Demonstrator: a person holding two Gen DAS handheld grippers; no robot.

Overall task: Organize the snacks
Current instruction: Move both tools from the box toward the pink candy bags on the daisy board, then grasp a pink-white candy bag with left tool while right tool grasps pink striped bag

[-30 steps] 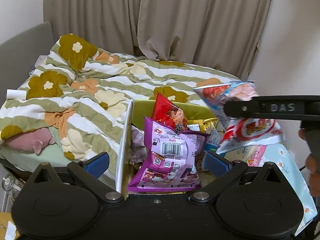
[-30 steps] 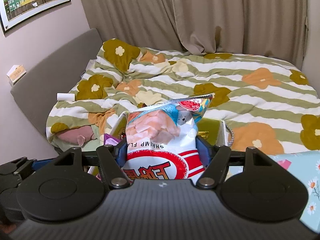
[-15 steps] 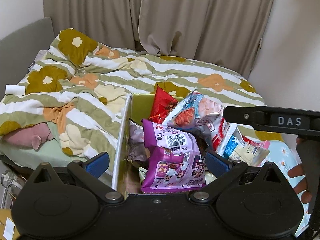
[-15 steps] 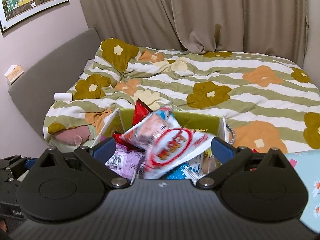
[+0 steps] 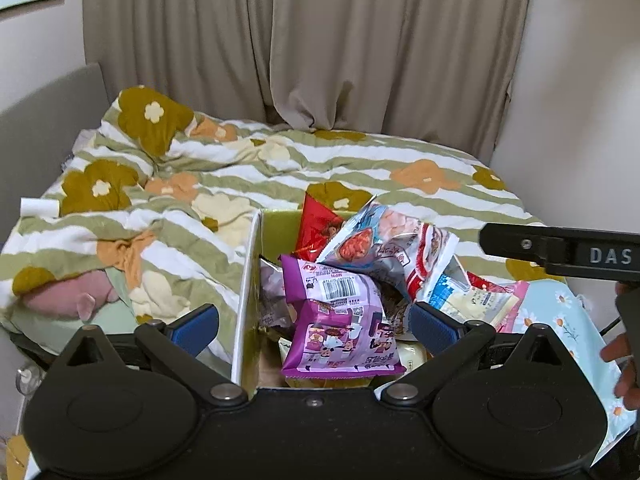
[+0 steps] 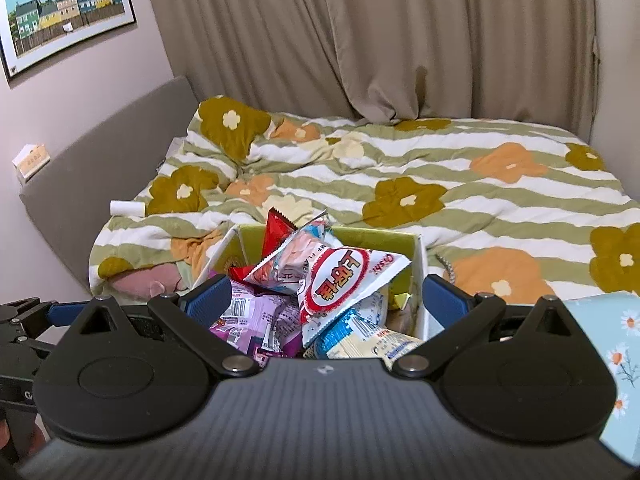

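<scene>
Both grippers hang over the box point(image 6: 416, 258) with jaws spread wide, the right gripper point(image 6: 326, 300) and left gripper point(image 5: 314, 322) gripping nothing. A shrimp chip bag point(image 6: 340, 276) lies atop the heap, against the far wall; a purple packet point(image 5: 340, 320) leans by the near-left corner.

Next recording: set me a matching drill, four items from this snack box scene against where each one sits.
Items:
1. shrimp chip bag
2. purple snack pack
3. red snack pack
4. right gripper

Places or states:
A. standing at the back of the box
B. open, empty, above the box
C. lying on top of the pile
D. at the front of the box, barcode showing

Pairs: 1-C, 2-D, 3-A, 4-B
</scene>
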